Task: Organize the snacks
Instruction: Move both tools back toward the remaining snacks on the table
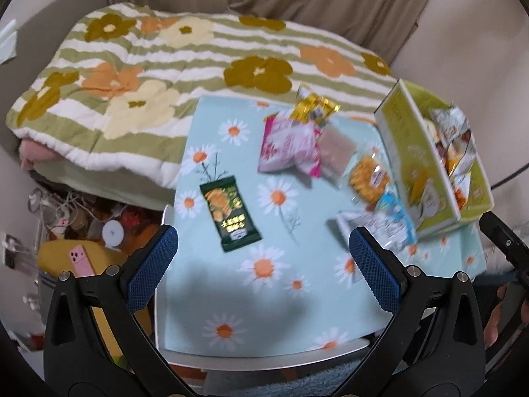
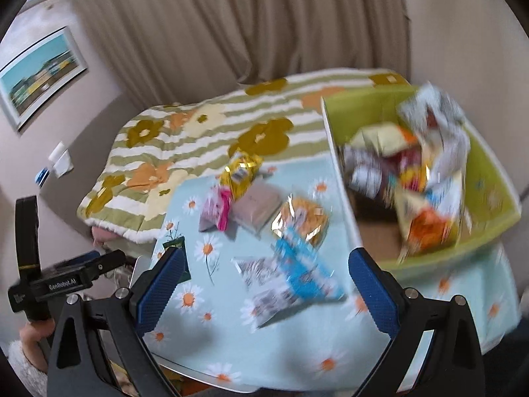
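1. The snacks are in two groups. Several packets already lie in the green box [image 2: 496,178], which stands on the right side of the surface [image 1: 297,297], covered by a daisy cloth.
2. Six packets are still loose on the cloth: a dark green packet [image 1: 230,213] alone at the left, then a pink packet [image 1: 289,145], a gold packet [image 1: 310,107], a brown packet [image 1: 337,149], an orange packet [image 1: 368,178] and a blue-and-white packet [image 2: 297,274] just beside the box.
3. It seems the task is about half done; the loose packets remain.
4. The left hand-held gripper [image 1: 263,268] is wide and holds nothing, above the surface near the dark green packet.
5. The right hand-held gripper [image 2: 266,286] is also wide and empty, over the blue-and-white packet.
6. Behind the surface is a bed with a flowered quilt [image 1: 148,76].
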Demonstrator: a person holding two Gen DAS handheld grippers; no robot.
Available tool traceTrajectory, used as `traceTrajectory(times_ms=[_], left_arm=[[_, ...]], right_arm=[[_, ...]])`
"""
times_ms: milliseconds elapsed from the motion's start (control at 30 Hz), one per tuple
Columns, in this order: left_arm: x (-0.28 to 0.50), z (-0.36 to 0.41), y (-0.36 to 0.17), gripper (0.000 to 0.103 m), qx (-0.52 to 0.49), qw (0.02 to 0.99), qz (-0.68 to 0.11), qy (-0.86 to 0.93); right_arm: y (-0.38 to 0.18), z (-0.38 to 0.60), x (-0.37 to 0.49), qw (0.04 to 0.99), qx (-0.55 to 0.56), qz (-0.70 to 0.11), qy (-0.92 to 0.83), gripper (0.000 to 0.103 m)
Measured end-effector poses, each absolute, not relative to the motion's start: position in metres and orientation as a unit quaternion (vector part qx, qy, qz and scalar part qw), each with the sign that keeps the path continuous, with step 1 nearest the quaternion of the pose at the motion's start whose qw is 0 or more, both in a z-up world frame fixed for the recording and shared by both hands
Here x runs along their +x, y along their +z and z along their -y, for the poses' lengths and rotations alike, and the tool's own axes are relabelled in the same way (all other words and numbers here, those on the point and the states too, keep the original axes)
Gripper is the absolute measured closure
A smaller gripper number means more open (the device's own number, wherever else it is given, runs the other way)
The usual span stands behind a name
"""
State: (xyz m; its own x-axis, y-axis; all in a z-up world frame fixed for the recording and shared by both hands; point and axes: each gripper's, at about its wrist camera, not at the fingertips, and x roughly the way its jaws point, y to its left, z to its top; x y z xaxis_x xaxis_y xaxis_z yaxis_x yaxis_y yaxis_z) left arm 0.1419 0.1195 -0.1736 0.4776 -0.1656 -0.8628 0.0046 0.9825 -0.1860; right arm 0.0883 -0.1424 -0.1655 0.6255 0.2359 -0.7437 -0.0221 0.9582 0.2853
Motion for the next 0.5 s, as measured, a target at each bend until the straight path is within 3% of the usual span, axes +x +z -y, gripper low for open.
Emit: traceTrajectory(times_ms=[500], left_arm=[[0.186,-0.127,-0.269,0.003,-0.083,0.807,-0.581,-0.070]], right_arm=[[-0.274,0.141,0.086,0.818,0.281,-0.502,-0.010,0.004]])
